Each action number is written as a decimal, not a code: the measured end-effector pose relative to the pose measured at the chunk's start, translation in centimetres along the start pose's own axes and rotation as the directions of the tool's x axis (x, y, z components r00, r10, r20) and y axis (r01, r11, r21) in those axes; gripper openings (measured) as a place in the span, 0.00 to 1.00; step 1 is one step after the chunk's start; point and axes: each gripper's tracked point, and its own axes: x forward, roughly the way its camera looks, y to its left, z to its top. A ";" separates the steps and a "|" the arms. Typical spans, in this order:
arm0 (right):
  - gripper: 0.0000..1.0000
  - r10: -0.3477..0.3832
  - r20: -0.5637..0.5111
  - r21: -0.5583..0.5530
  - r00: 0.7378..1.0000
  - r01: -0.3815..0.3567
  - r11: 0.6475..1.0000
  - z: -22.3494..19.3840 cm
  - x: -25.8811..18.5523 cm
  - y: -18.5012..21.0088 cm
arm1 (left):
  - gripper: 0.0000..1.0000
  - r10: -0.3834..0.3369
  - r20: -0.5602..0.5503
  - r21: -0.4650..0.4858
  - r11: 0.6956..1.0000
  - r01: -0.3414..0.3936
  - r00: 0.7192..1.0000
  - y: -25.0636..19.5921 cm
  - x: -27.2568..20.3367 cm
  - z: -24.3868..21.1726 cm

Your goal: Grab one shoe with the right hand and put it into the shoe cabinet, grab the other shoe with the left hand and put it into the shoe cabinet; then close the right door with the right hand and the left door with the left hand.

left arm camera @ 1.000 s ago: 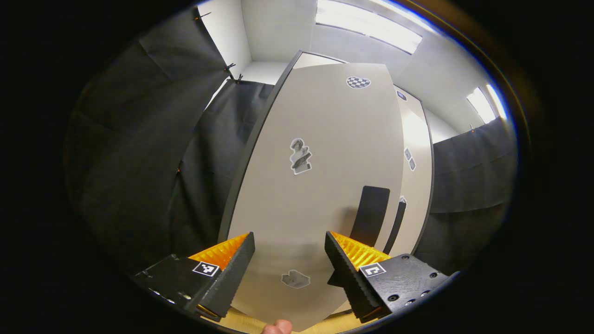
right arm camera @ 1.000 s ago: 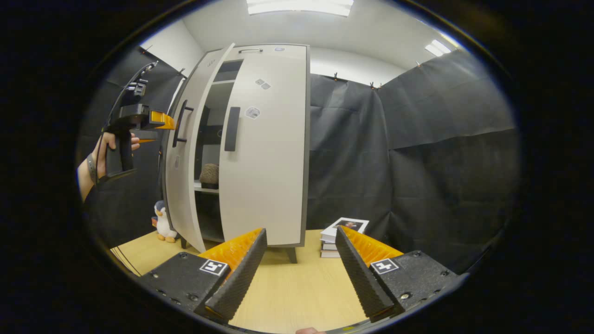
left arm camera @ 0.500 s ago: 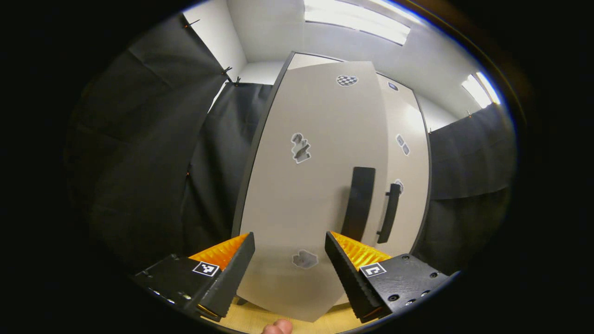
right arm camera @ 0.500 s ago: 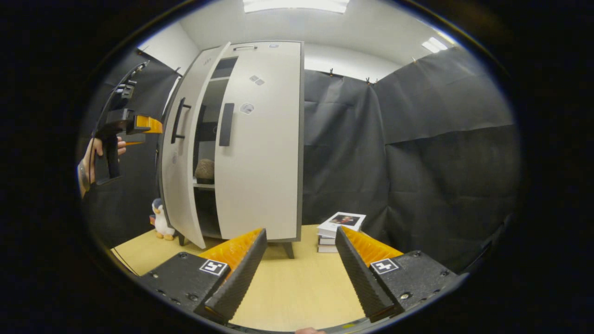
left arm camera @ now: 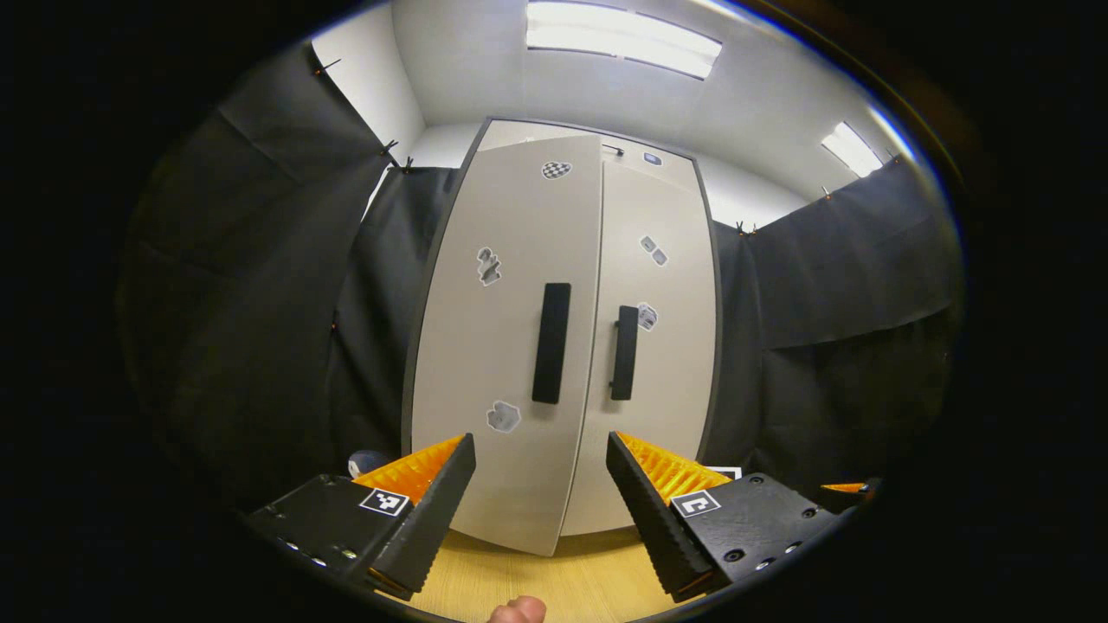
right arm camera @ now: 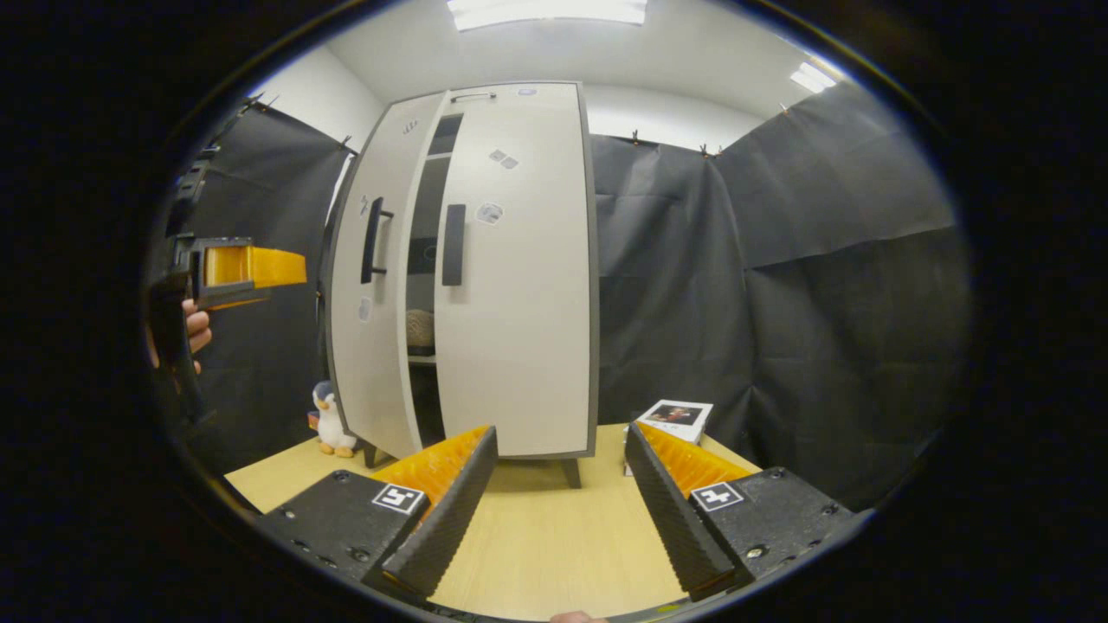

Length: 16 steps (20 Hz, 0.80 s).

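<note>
Left gripper [left arm camera: 538, 497] hangs in the air with its fingers spread wide and nothing between them, facing the front of the shoe cabinet [left arm camera: 563, 346], and in the right gripper view that same tool [right arm camera: 247, 268] sits off to the left, held by a hand [right arm camera: 195, 324], well clear of the doors. Right gripper [right arm camera: 561, 489] is just as wide apart and empty, low over the wooden floor [right arm camera: 554, 536]. Inside the cabinet, through the dark slit between the doors, a brownish shoe [right arm camera: 421, 328] rests on a shelf; a second shoe I cannot make out. The left door [right arm camera: 372, 294] stands slightly ajar, its edge swung out a little from the frame, while the right door [right arm camera: 519, 277] lies flush and shut. Both doors are pale beige with tall black handles and a few small stickers. Around it, a penguin plush [right arm camera: 329, 420] stands on the floor by the cabinet's left foot, a stack of books [right arm camera: 679, 415] lies to its right, and black cloth [right arm camera: 779, 260] hangs behind
</note>
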 end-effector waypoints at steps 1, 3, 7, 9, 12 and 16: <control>0.94 0.008 -0.001 -0.001 1.000 -0.008 1.000 -0.1 -0.2 0.3 | 0.94 -0.004 -0.004 -0.001 1.000 0.004 1.000 -0.7 -0.8 -0.6; 0.94 0.021 0.000 -0.002 1.000 -0.021 1.000 -0.1 -0.7 0.7 | 0.94 -0.016 -0.016 -0.018 1.000 0.016 1.000 -2.2 -2.2 -1.7; 0.95 0.044 -0.004 0.000 0.999 -0.044 0.999 -0.2 -1.5 1.3 | 0.94 -0.023 -0.031 -0.037 0.999 0.021 0.999 -3.7 -4.4 -3.3; 0.95 0.053 -0.008 0.003 0.999 -0.053 0.999 -0.3 -1.9 1.4 | 0.94 -0.007 -0.044 -0.032 0.999 0.005 0.999 -3.6 -5.2 -4.3; 0.94 0.062 -0.011 0.008 0.998 -0.062 0.998 -0.3 -2.4 1.3 | 0.94 0.011 -0.066 -0.053 0.998 -0.015 0.998 -3.4 -6.2 -5.3; 0.95 0.065 -0.013 0.005 0.998 -0.065 0.998 -0.4 -2.8 1.2 | 0.94 0.044 -0.079 -0.030 0.998 -0.046 0.996 -2.5 -7.0 -6.1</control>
